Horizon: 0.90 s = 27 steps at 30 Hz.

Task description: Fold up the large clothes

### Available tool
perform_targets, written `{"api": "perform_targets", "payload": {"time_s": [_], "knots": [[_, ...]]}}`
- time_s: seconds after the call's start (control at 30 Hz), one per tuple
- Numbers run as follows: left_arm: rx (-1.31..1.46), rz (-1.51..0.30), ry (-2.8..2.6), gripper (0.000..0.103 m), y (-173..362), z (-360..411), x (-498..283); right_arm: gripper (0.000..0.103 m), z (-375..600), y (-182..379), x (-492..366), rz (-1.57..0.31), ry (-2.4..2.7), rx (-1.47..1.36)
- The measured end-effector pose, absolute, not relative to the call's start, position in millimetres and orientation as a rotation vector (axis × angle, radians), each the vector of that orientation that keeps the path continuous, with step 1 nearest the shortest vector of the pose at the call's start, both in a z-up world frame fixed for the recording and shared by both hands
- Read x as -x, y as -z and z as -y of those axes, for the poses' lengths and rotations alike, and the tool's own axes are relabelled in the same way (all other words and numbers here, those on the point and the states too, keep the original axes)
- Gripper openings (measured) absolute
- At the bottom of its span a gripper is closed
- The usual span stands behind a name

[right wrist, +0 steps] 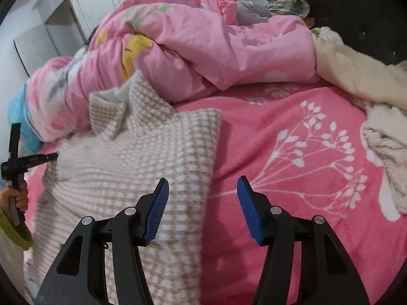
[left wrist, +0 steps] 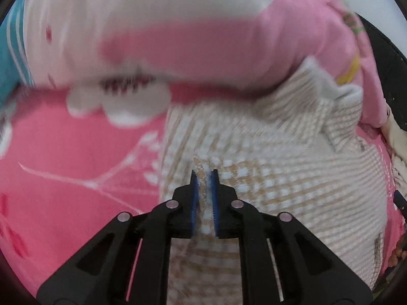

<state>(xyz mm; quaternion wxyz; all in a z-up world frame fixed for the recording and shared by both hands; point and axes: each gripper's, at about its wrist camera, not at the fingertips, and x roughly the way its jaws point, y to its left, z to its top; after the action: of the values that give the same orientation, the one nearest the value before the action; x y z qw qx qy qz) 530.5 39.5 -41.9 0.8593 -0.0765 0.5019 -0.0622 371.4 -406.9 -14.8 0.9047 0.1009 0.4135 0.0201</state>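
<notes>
A beige-and-white checked knit garment (right wrist: 142, 157) lies on the pink floral bedsheet (right wrist: 292, 152), its collar toward the rumpled quilt. In the left wrist view the garment (left wrist: 279, 165) fills the right half. My left gripper (left wrist: 204, 175) is shut on a pinched fold of the garment's cloth between its blue pads. The left gripper also shows at the far left of the right wrist view (right wrist: 52, 156), at the garment's edge. My right gripper (right wrist: 202, 184) is open and empty, hovering over the garment's right edge and the sheet.
A bunched pink quilt (right wrist: 203, 45) lies behind the garment. A cream fluffy blanket (right wrist: 368, 96) lies at the right. Dark luggage or fabric (right wrist: 356, 12) is at the back right, white furniture (right wrist: 89, 5) at the back left.
</notes>
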Motion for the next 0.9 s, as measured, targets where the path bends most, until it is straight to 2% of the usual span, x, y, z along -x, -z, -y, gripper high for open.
{"api": "perform_targets", "payload": {"time_s": [0.1, 0.23, 0.3, 0.4, 0.47, 0.53, 0.77, 0.9], "knots": [[0.239, -1.013, 0.137, 0.019, 31.5, -56.9, -517.7, 0.055, 397.3, 2.7, -371.0, -0.840, -0.066, -0.175], [0.191, -0.898, 0.172, 0.018, -8.6, -54.2, -495.5, 0.055, 373.7, -15.7, -380.6, -0.808, -0.131, -0.137], [0.172, -0.906, 0.230, 0.018, -15.7, -41.4, -489.1, 0.052, 358.0, -15.6, -389.9, -0.817, -0.169, -0.116], [0.080, -1.030, 0.286, 0.018, 1.7, -9.2, -480.1, 0.048, 337.8, 2.7, -399.9, -0.911, -0.249, -0.120], [-0.024, -1.140, 0.240, 0.020, 30.6, 1.8, -475.1, 0.048, 327.8, 35.7, -401.8, -1.066, -0.220, -0.048], [-0.035, -1.119, 0.261, 0.021, 41.4, -3.9, -464.5, 0.047, 324.4, 51.9, -392.3, -1.087, -0.217, 0.035], [-0.020, -1.055, 0.251, 0.022, 16.7, -9.7, -448.6, 0.047, 309.4, 11.0, -386.6, -1.064, -0.180, 0.112], [-0.037, -1.010, 0.296, 0.034, 7.0, 14.9, -448.8, 0.047, 264.4, -16.0, -410.3, -0.962, -0.285, 0.097]]}}
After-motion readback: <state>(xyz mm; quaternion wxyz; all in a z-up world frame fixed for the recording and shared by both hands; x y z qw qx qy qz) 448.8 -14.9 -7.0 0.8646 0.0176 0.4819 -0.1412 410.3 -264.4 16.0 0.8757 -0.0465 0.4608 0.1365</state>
